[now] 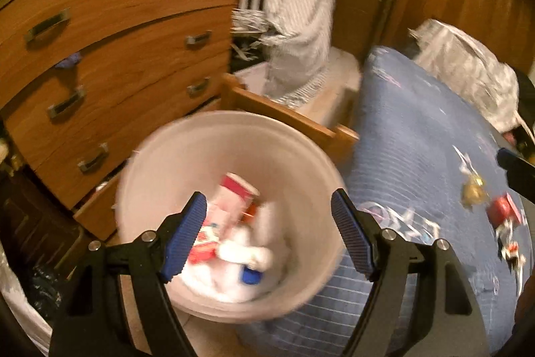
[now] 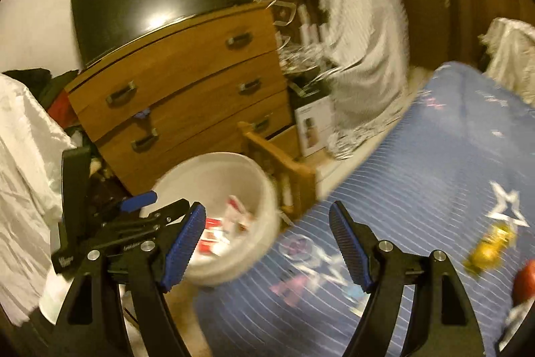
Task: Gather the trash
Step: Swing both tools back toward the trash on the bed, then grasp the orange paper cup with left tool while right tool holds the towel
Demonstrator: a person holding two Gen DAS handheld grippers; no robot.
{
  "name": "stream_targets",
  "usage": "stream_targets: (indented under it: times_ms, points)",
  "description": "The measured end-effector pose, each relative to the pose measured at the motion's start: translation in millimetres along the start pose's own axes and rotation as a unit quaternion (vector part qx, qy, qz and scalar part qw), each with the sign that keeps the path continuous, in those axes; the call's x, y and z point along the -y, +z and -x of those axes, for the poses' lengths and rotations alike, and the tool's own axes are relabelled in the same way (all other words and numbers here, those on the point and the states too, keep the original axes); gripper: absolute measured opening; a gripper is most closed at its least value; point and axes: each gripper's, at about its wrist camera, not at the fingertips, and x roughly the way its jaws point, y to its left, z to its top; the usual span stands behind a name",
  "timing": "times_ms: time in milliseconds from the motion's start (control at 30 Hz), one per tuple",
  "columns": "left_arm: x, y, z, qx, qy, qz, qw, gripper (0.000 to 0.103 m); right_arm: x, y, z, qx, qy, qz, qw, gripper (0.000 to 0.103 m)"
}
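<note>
Two grippers hang over a cluttered bedroom, both with jaws spread and nothing between the pads. The left gripper (image 1: 267, 233) points down into a white bucket (image 1: 160, 156) holding red-and-white wrappers (image 1: 230, 199) and crumpled tissue (image 1: 247, 251). The right gripper (image 2: 265, 243) straddles the bucket's rim and a blue bedspread (image 2: 418, 163). At three o'clock on the spread lie a gold wrapper (image 2: 490, 248) and a red scrap (image 1: 501, 209). A wooden dresser (image 2: 187, 82) stands at eleven o'clock.
</note>
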Motion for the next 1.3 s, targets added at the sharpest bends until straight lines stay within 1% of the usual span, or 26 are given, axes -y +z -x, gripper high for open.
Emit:
stream_targets:
  times_ms: [33, 133, 233, 300, 400, 500, 567, 667, 767, 800, 833, 933, 1000, 1067, 1100, 1133, 1167, 1200, 1267, 1300]
  points:
    - [13.5, -4.8, -2.6, -0.004, -0.01, -0.009, 0.9999, 0.074, 8.4, -11.7, 14.6, 0.01, -0.015, 0.002, 1.0, 0.078]
    - [53.5, -18.4, -10.1, -0.019, -0.042, -0.037, 0.9983, 0.074, 33.0, -43.3, 49.0, 0.021, -0.042, 0.001, 0.999, 0.079]
    - [95.2, -34.3, -15.4, -0.033, -0.074, -0.069, 0.9943, 0.074, 63.2, -80.9, 86.8, 0.025, -0.068, -0.009, 0.997, 0.08]
    - [124.7, -46.4, -18.3, -0.042, -0.095, -0.093, 0.9902, 0.074, 85.2, -104.9, 107.3, 0.025, -0.082, -0.029, 0.996, 0.08]
    - [162.5, -62.5, -20.8, -0.053, -0.12, -0.125, 0.9834, 0.074, 121.2, -145.9, 141.5, 0.025, -0.115, -0.061, 0.991, 0.08]
    - [200.6, -78.6, -20.9, -0.061, -0.14, -0.156, 0.976, 0.074, 160.4, -189.7, 175.7, 0.023, -0.154, -0.092, 0.984, 0.08]
    - [228.2, -90.1, -21.2, -0.067, -0.153, -0.178, 0.9696, 0.074, 186.0, -218.3, 196.9, 0.02, -0.183, -0.112, 0.976, 0.08]
    - [267.2, -106.0, -19.5, -0.075, -0.171, -0.207, 0.9606, 0.074, 233.4, -268.6, 235.7, 0.015, -0.23, -0.159, 0.96, 0.08]
    - [302.6, -120.4, -17.5, -0.08, -0.187, -0.23, 0.9517, 0.074, 266.0, -302.5, 264.5, 0.02, -0.268, -0.196, 0.943, 0.08]
    - [319.8, -126.8, -15.9, -0.082, -0.197, -0.243, 0.9464, 0.074, 280.9, -313.7, 276.0, 0.024, -0.278, -0.208, 0.937, 0.08]
    - [330.3, -129.7, -14.8, -0.083, -0.202, -0.25, 0.9431, 0.074, 293.8, -322.7, 286.0, 0.027, -0.29, -0.217, 0.932, 0.08]
    - [369.5, -143.0, -8.5, -0.084, -0.226, -0.281, 0.9291, 0.074, 325.6, -340.0, 300.9, 0.026, -0.31, -0.231, 0.922, 0.08]
    - [398.2, -151.8, -3.6, -0.083, -0.243, -0.301, 0.9183, 0.074, 346.9, -347.9, 301.0, 0.011, -0.313, -0.24, 0.919, 0.079]
    - [420.2, -158.2, 0.8, -0.082, -0.258, -0.317, 0.9091, 0.074, 365.1, -351.3, 294.8, -0.007, -0.313, -0.246, 0.918, 0.071]
    - [432.6, -161.1, 2.3, -0.084, -0.267, -0.324, 0.9036, 0.074, 375.8, -354.7, 288.7, -0.02, -0.305, -0.25, 0.919, 0.068]
    - [443.7, -163.6, 2.2, -0.084, -0.272, -0.33, 0.8998, 0.074, 384.3, -357.5, 283.1, -0.031, -0.298, -0.253, 0.92, 0.062]
    - [454.7, -165.6, 1.0, -0.087, -0.277, -0.335, 0.8963, 0.074, 384.5, -354.9, 277.2, -0.039, -0.295, -0.254, 0.92, 0.058]
    - [462.0, -166.3, -0.3, -0.091, -0.281, -0.338, 0.8933, 0.074, 391.4, -358.1, 271.9, -0.049, -0.286, -0.256, 0.922, 0.057]
    - [477.6, -168.6, -3.7, -0.097, -0.288, -0.347, 0.8874, 0.074, 395.1, -356.3, 260.9, -0.059, -0.277, -0.257, 0.924, 0.045]
    - [486.9, -170.4, -5.6, -0.101, -0.292, -0.353, 0.8831, 0.074, 398.1, -358.3, 257.1, -0.062, -0.272, -0.258, 0.925, 0.044]
